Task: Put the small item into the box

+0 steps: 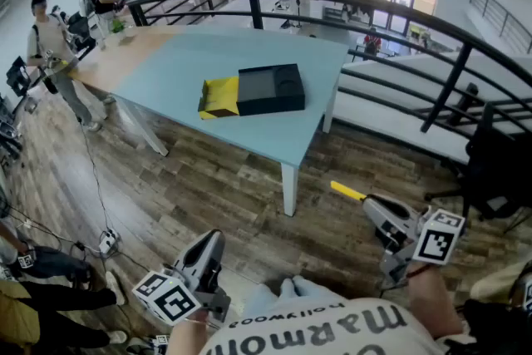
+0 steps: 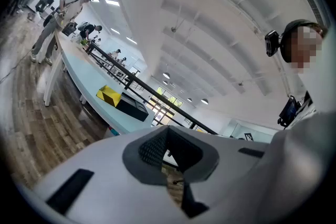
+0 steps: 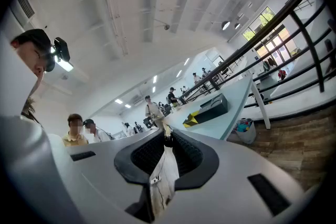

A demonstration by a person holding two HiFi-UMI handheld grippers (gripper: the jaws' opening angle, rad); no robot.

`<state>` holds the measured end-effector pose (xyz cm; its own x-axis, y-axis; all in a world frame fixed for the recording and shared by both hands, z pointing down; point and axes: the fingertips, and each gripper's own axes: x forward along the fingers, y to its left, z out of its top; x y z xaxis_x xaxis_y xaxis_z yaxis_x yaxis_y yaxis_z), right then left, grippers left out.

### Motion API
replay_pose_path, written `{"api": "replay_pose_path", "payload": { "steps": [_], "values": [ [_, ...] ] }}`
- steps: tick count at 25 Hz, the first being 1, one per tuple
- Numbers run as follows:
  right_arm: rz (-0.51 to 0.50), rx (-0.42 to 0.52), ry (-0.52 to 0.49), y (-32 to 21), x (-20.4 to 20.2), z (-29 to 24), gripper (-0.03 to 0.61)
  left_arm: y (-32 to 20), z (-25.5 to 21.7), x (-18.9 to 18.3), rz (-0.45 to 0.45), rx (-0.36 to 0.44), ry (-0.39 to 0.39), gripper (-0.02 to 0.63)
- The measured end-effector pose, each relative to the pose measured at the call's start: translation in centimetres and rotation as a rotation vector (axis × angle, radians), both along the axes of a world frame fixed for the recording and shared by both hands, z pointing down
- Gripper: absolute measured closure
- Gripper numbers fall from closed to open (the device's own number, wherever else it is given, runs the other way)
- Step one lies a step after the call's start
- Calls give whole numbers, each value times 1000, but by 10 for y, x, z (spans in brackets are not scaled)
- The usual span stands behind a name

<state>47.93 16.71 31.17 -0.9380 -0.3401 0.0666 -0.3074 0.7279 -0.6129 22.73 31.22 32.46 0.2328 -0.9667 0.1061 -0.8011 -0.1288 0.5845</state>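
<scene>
Yellow small item (image 1: pixel 347 191) clamped between closed jaws of right gripper (image 1: pixel 371 204), sticking out forward above wood floor (image 1: pixel 233 179); left gripper (image 1: pixel 213 244) low at the other side, jaws nearly together, nothing between them. Farther out, light blue table (image 1: pixel 158 71) carrying black box (image 1: pixel 270 89) near its middle, yellow flap (image 1: pixel 219 98) touching the box's left side, all well apart from both grippers. Behind that, black railing (image 1: pixel 374 4), with people (image 1: pixel 50 37) standing at far left.
</scene>
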Motion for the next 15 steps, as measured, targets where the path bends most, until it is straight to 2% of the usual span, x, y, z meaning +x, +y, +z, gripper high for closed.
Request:
{"api": "replay_pose_path", "payload": {
  "steps": [15],
  "values": [
    [-74,4,16,2,-15,9,508,17,3,-3,-56,0,-18,612]
  ]
}}
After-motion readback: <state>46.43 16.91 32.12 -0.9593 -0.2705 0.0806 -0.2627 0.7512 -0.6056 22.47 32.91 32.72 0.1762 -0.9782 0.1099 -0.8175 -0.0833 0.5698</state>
